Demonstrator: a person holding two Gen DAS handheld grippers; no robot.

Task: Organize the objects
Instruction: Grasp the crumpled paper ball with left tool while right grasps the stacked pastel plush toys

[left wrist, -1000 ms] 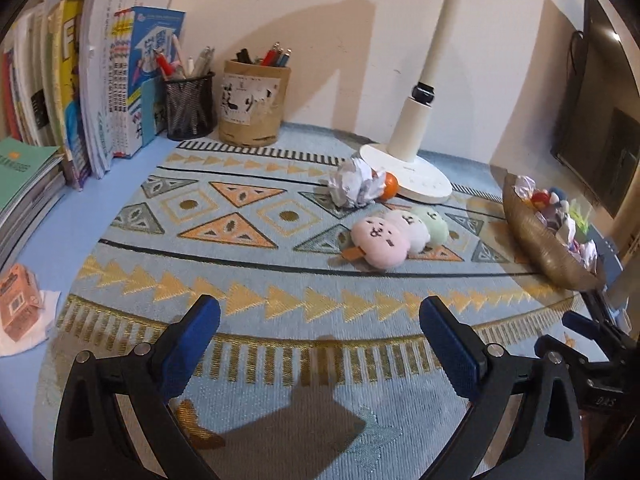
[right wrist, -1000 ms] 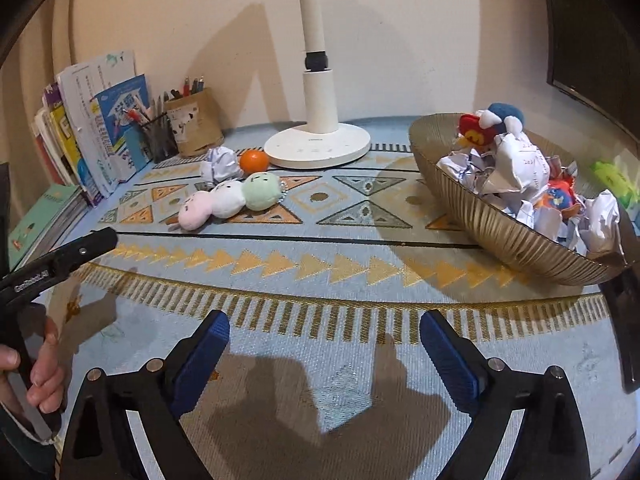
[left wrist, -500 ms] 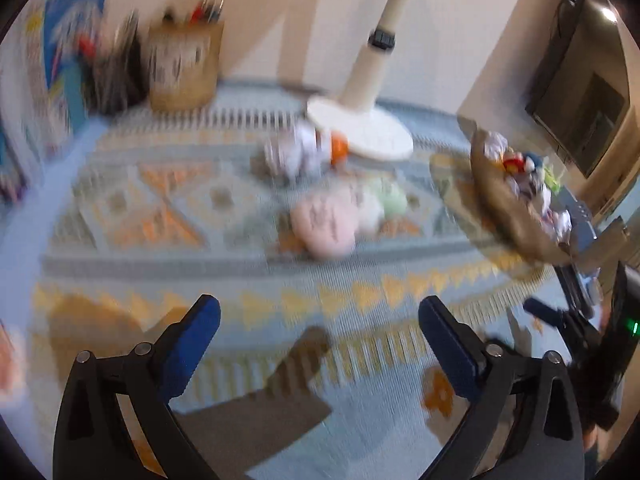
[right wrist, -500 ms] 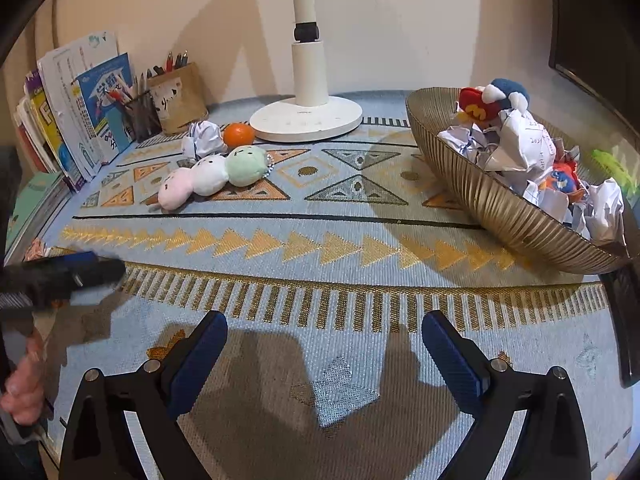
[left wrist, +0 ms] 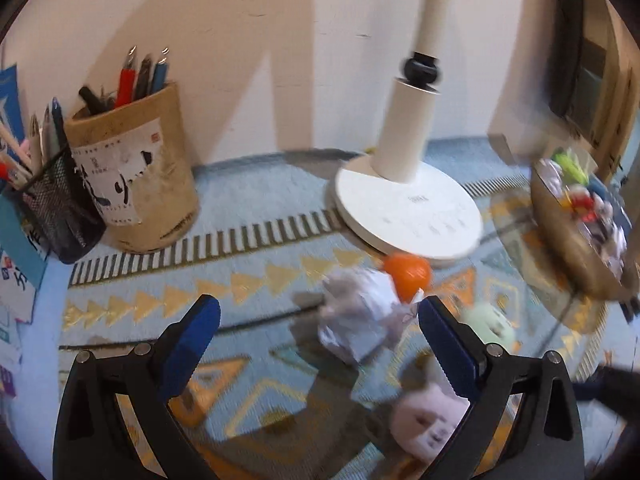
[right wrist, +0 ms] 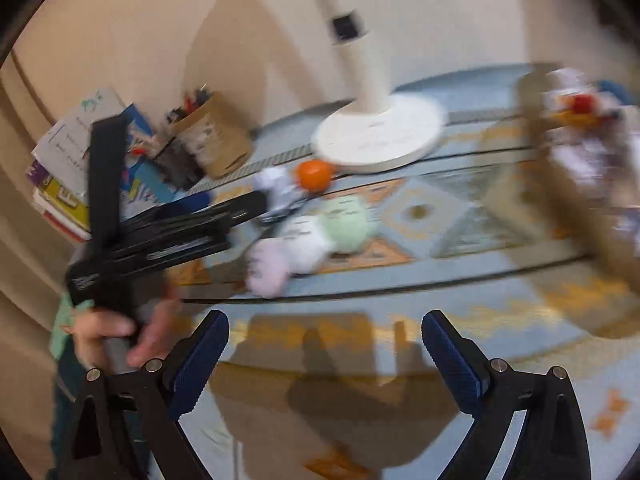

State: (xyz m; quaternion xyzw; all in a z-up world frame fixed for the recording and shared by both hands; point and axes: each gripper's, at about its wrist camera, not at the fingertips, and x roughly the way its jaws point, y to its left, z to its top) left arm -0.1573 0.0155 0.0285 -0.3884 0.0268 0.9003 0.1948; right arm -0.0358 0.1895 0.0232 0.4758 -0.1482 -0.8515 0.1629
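Observation:
A crumpled white paper ball (left wrist: 360,320) lies on the patterned mat, between the open fingers of my left gripper (left wrist: 318,330) and nearer the right one. An orange ball (left wrist: 408,274) touches its far side. A plush toy with pink, white and green heads (left wrist: 430,420) lies just below the right finger. In the right wrist view the same paper ball (right wrist: 276,186), orange ball (right wrist: 314,174) and plush toy (right wrist: 308,240) sit beyond my open, empty right gripper (right wrist: 324,348). The left gripper shows there reaching to the paper ball (right wrist: 168,232).
A white lamp base (left wrist: 404,208) stands behind the orange ball. A brown pen holder (left wrist: 132,176) and a black mesh pen cup (left wrist: 56,204) stand at the left. A golden bowl (left wrist: 576,232) full of paper and toys sits at the right. Books (right wrist: 68,176) stand at far left.
My left gripper has moved forward across the mat to straddle the paper ball. My right gripper has swung left and closer to the plush toy. Both stay open.

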